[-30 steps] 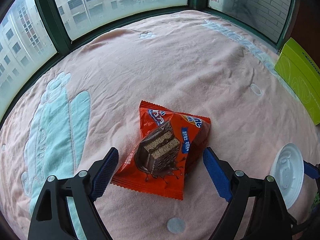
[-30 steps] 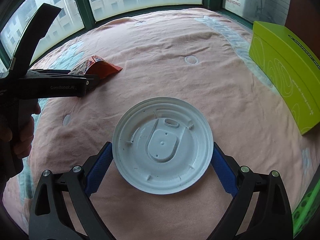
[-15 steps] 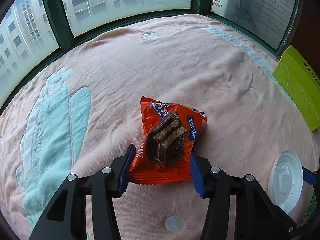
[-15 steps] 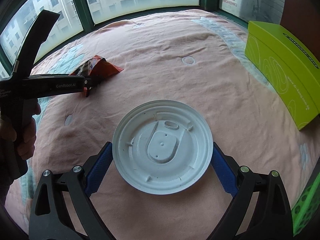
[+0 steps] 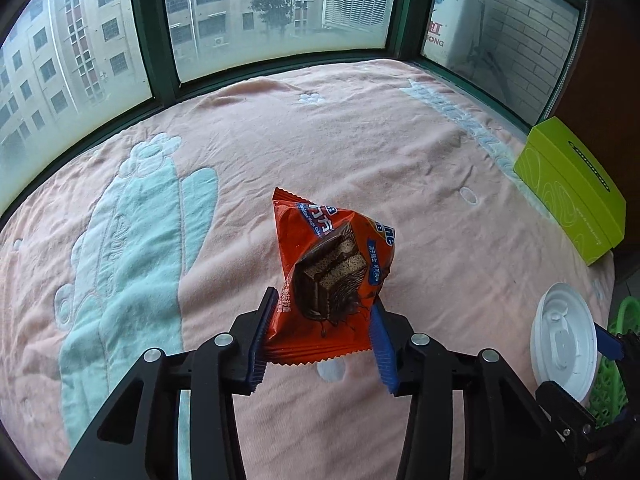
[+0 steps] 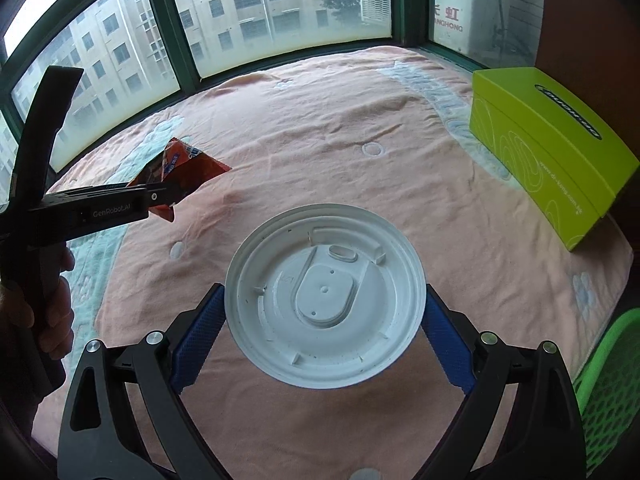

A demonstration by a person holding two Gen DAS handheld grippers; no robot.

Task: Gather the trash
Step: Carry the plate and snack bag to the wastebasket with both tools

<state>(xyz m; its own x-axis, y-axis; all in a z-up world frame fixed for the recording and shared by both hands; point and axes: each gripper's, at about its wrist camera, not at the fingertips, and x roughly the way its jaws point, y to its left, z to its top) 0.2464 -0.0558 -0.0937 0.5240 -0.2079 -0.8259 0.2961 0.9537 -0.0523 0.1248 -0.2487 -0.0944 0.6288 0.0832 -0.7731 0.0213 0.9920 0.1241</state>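
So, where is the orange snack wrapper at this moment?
In the left wrist view the orange snack wrapper is pinched in the left gripper, lifted above the pink blanket, left of the white lid.

Open pink blanket (image 5: 360,152) ahead, green box (image 6: 552,148) right, windows (image 5: 260,12) behind

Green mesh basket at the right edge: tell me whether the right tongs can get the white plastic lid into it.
Probably yes: the right tongs grip the white plastic lid, and nothing stands between them and the green mesh basket.

The left gripper (image 5: 322,334) has black arms, ribbed blue pads and silver screws. The right gripper (image 6: 324,330) looks the same. White "GenRobot.AI" lettering marks one arm.
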